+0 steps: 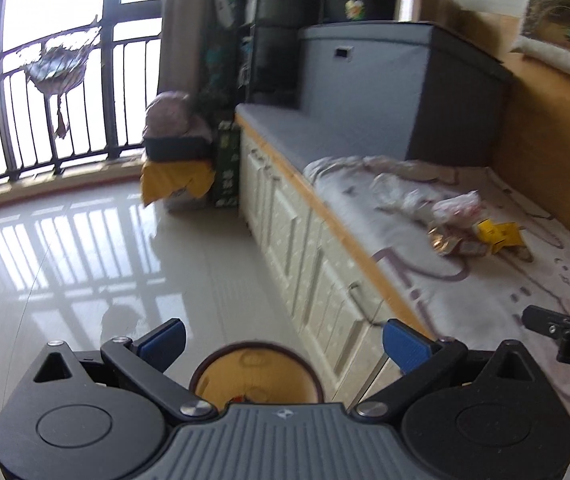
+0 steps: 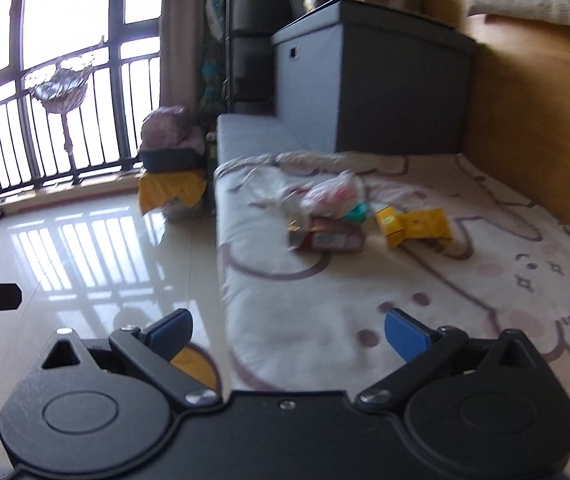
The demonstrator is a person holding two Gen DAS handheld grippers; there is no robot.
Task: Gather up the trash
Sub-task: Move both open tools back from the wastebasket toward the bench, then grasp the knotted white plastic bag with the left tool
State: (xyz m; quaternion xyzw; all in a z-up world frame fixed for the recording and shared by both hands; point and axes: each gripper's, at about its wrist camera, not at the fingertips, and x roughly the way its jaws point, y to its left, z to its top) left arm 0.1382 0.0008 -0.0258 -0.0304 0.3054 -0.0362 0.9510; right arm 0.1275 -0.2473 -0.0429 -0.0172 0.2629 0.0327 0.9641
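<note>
A heap of trash lies on the patterned mattress (image 2: 365,300): a crumpled clear plastic bag (image 2: 335,192), a red and gold snack wrapper (image 2: 325,238) and a torn yellow carton (image 2: 415,224). The same heap shows in the left wrist view, with the wrapper (image 1: 455,242) and the carton (image 1: 499,234). A round bin with a yellow inside (image 1: 255,374) stands on the floor just under my left gripper (image 1: 285,344), which is open and empty. My right gripper (image 2: 289,336) is open and empty above the mattress edge, well short of the heap.
White cabinet fronts (image 1: 297,240) with a wooden rim run under the mattress. A grey box (image 2: 365,76) stands at its far end. Stacked bags and boxes (image 2: 173,168) sit on the shiny tiled floor by the railed window (image 2: 45,100). A wooden wall (image 2: 533,128) is on the right.
</note>
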